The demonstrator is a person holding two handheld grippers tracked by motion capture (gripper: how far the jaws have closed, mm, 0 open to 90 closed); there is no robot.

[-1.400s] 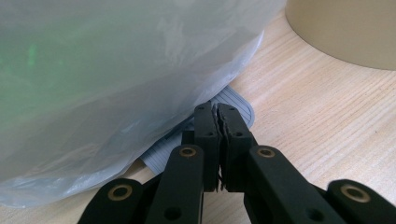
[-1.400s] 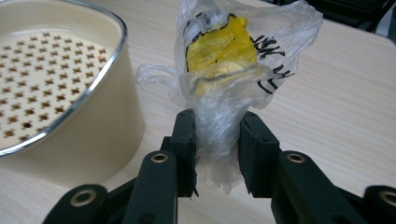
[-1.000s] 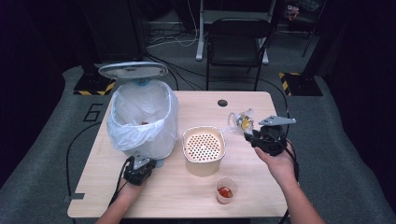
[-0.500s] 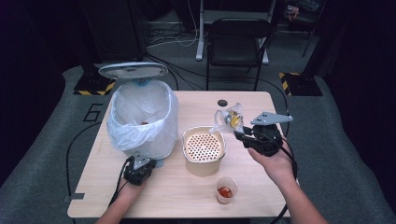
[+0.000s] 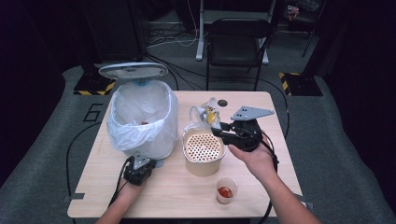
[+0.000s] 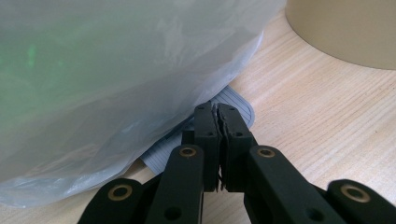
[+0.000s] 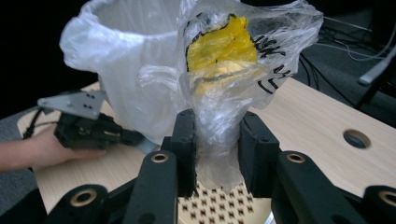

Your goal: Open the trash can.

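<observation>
Table (image 5: 280, 140); bag (image 7: 224, 70) contents unclear

Plastic bag (image 7: 224, 60): clear, yellow inside, black print
Bin liner (image 5: 140, 119): translucent white
Perforated container (image 5: 202, 151): beige, dotted
Table (image 5: 275, 121): pale wood grain

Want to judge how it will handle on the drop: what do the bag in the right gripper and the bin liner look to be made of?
Bag in the right gripper: thin clear plastic film, glossy and crinkled, black print, something yellow showing through. Bin liner: translucent whitish plastic film, wrinkled and softly shiny, folded over the rim. Both look limp and light.
</observation>
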